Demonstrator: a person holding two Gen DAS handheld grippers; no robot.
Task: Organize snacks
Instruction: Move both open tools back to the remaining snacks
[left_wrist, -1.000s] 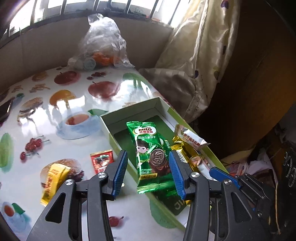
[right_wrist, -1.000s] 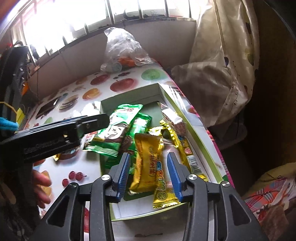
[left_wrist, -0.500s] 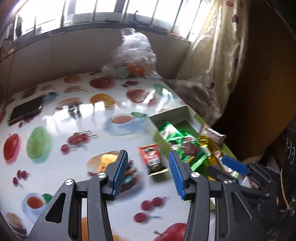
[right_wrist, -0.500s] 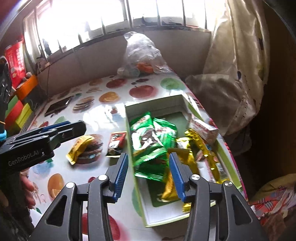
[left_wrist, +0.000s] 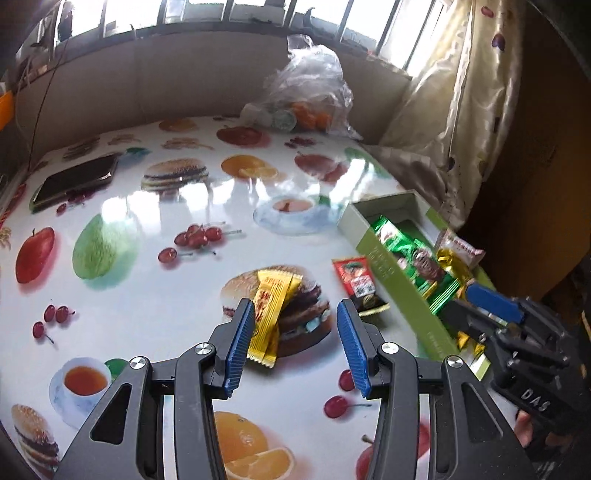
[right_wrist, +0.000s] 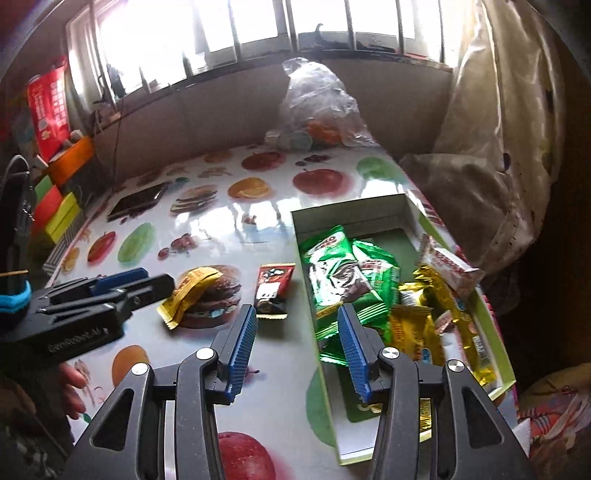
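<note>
A green-rimmed open box (right_wrist: 417, 218) (left_wrist: 384, 269) on the fruit-print table holds green Milo packets (right_wrist: 347, 273) (left_wrist: 417, 258) and several gold and white snacks (right_wrist: 436, 302). A yellow snack packet (left_wrist: 269, 310) (right_wrist: 188, 291) and a red-and-black packet (left_wrist: 360, 284) (right_wrist: 273, 288) lie on the table left of the box. My left gripper (left_wrist: 295, 343) is open and empty, just above the yellow packet. My right gripper (right_wrist: 295, 347) is open and empty, over the table at the box's left wall.
A clear plastic bag of items (left_wrist: 306, 92) (right_wrist: 317, 110) stands at the table's far edge. A black phone (left_wrist: 74, 181) (right_wrist: 138, 201) lies at the far left. Coloured boxes (right_wrist: 55, 206) sit left of the table. A curtain (right_wrist: 498, 147) hangs on the right.
My left gripper moved left from over the box to the yellow packet on the table. My right gripper pulled back and left from over the box's snacks. Both stayed open.
</note>
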